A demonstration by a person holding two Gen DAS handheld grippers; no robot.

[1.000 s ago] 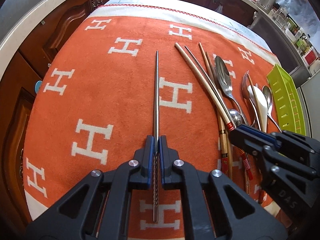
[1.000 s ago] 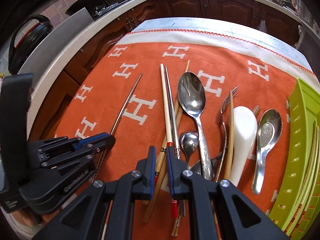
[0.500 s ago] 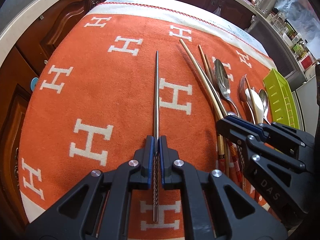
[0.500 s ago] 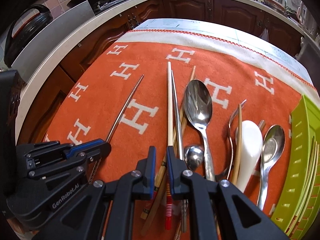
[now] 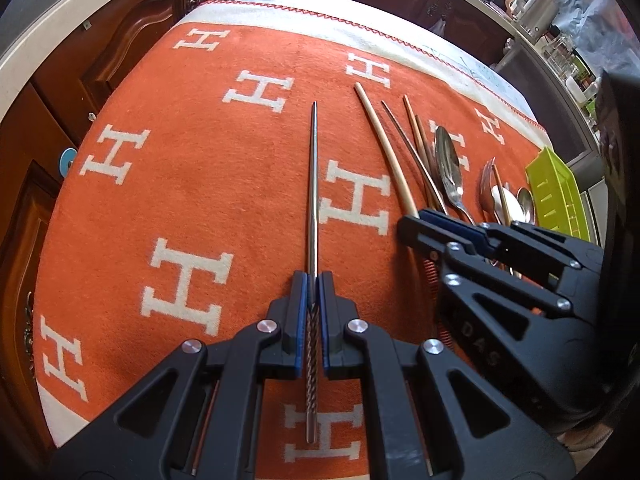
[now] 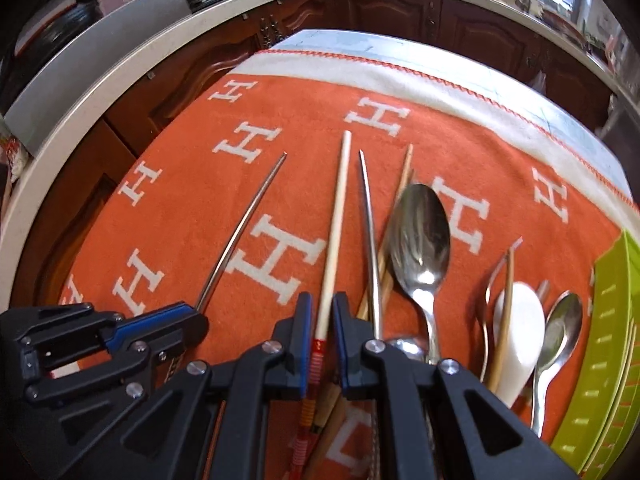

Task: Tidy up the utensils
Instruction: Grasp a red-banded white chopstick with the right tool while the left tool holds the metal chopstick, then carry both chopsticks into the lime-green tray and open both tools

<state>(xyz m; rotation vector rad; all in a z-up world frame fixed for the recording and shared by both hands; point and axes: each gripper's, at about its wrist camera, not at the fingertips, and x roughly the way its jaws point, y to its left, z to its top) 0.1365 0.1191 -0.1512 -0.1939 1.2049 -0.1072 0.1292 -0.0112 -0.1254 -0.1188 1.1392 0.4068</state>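
A metal chopstick [image 5: 315,184] is gripped by the left claw [image 5: 312,304], whose blue pads are pressed against its twisted handle; its thin tip is pointed away across the orange blanket [image 5: 200,160] with white H letters that is spread over the desk. The same chopstick [image 6: 244,228] is seen from the right wrist view as a curved silver line running up from the left claw [image 6: 188,316].

A pale wooden chopstick [image 6: 336,232] with a red-and-white banded handle is framed by the right claw [image 6: 320,336]. The jaws are nearly closed around it, but a slight gap is seen on each side, so whether the pads press on it cannot be told. In the left wrist view the right claw [image 5: 416,220] is seen just beside that chopstick [image 5: 386,152].

To the right of it, a second metal chopstick [image 6: 370,240] and brown wooden chopsticks [image 6: 400,200] are crossed under a large steel spoon [image 6: 420,240]. Further right, a fork [image 6: 496,276], another wooden stick [image 6: 506,312], a white ceramic spoon [image 6: 520,336] and a small steel spoon [image 6: 560,332] are laid close together. A lime-green slotted tray [image 6: 612,320] is set at the blanket's right edge, with stick-like items inside.

Dark wooden cabinets [image 6: 380,12] under a pale countertop are ranged beyond the desk.
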